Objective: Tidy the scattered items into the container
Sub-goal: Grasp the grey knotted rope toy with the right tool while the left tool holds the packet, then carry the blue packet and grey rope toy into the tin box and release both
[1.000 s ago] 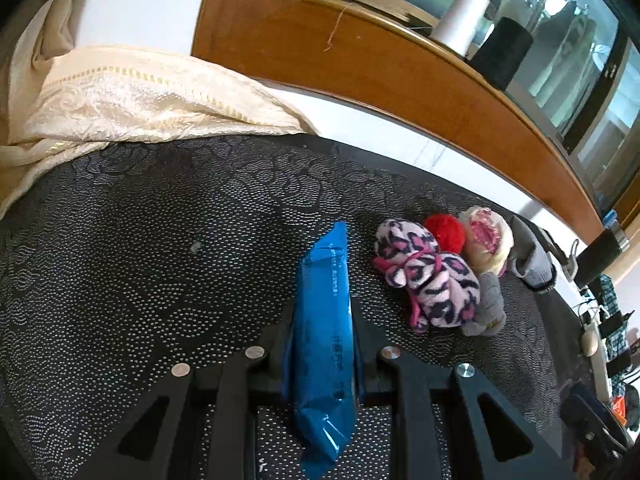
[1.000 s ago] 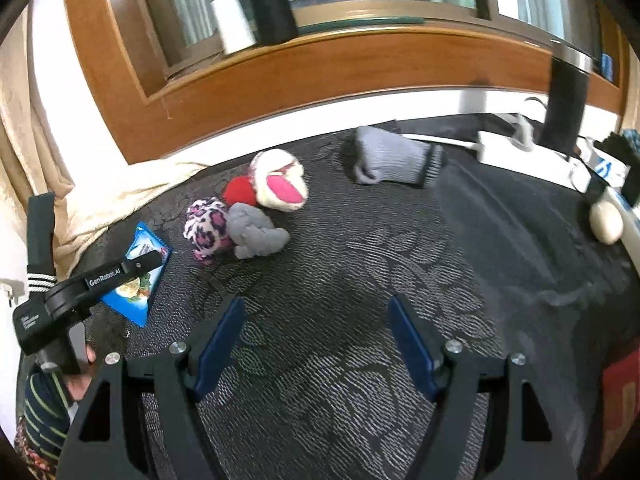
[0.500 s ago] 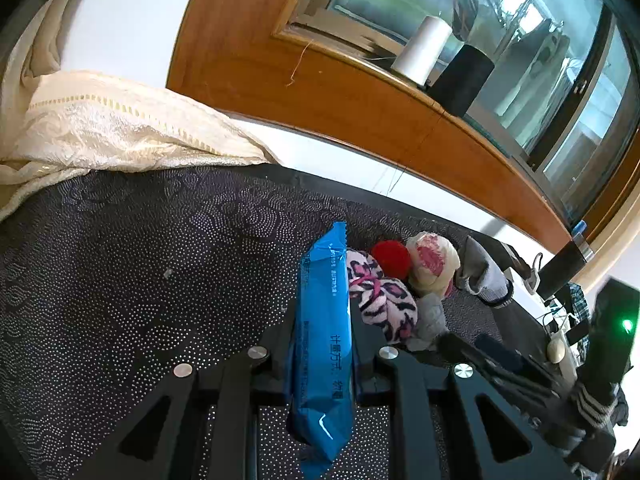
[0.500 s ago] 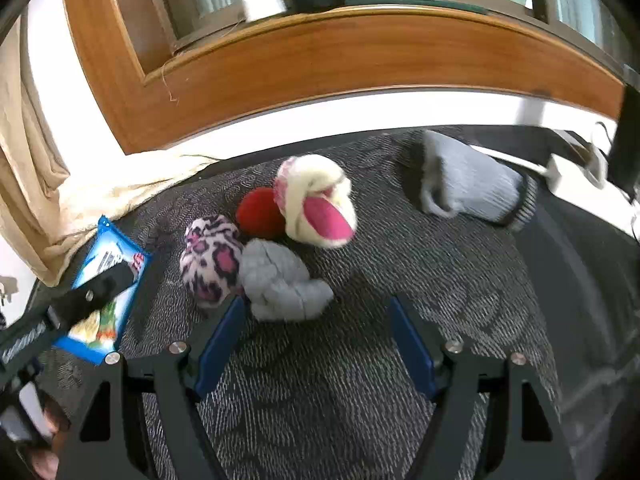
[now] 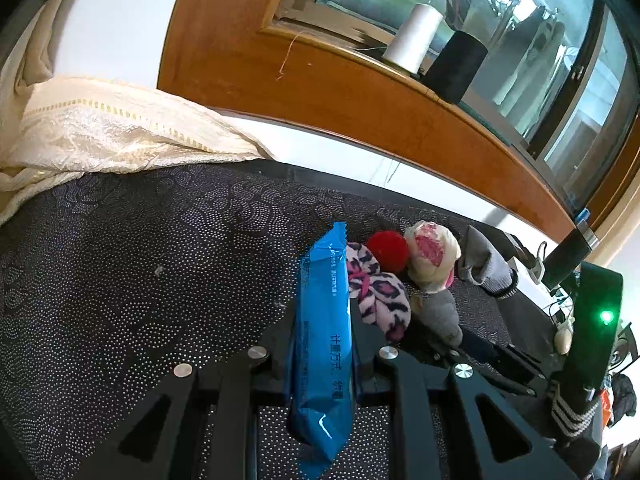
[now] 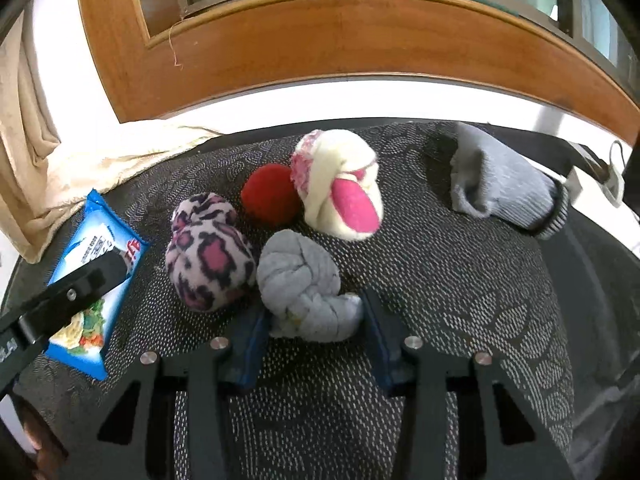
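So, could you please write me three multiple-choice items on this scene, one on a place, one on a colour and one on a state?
1. Where does the red ball lie?
A. Between the leopard-print sock bundle and the cream-and-pink sock bundle
B. On the window ledge
C. Inside the blue packet

2. What colour is the sock bundle between the right gripper's fingers?
A. Red
B. Grey
C. Cream

3. What is the left gripper doing?
A. Standing open over bare cloth
B. Gripping the red ball
C. Clamped shut on the blue packet

Answers: 1 A, the ball sits between those two bundles; 2 B, the grey sock bundle lies between the closing jaws; 3 C, both fingers press on the packet's sides.
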Available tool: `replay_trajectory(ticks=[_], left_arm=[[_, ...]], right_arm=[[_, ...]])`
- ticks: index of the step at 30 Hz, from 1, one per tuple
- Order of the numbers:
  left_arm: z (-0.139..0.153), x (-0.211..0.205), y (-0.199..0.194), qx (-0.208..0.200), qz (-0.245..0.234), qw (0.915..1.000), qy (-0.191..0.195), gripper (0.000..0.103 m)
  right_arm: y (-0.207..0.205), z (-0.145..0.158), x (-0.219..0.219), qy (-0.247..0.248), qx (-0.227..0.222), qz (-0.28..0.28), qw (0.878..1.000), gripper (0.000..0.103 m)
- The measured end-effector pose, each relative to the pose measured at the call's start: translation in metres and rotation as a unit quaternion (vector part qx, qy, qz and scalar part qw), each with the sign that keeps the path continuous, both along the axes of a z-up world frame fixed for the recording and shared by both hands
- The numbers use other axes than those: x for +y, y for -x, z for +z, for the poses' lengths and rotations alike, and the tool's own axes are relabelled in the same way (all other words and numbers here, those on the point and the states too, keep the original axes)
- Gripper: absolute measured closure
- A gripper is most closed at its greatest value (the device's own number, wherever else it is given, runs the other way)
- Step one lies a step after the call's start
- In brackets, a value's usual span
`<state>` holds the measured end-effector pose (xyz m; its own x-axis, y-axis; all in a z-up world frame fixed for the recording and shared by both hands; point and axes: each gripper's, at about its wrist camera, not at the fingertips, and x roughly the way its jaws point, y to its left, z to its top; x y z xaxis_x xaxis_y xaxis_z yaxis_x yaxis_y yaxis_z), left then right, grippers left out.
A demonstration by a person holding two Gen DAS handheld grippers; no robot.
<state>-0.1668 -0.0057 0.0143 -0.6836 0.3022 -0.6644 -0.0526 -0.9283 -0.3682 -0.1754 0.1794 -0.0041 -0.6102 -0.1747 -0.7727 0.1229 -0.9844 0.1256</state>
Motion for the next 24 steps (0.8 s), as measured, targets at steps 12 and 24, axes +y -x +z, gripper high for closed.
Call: replay_trajectory(ticks=[12, 24], left_arm=[[0.024, 0.031, -0.027, 0.05, -0.033, 0.9976, 0.035, 0.082], [0.056, 0.074, -0.071, 0.108, -0.088, 0.9887, 0.054, 0.082]], right_arm=[[-0.085, 0.044, 0.053, 0.038, 0.041, -0.051, 0.997, 0.056], [-0.176, 0.08, 0.118, 0.056, 0.08, -0.139, 0.986, 0.055]])
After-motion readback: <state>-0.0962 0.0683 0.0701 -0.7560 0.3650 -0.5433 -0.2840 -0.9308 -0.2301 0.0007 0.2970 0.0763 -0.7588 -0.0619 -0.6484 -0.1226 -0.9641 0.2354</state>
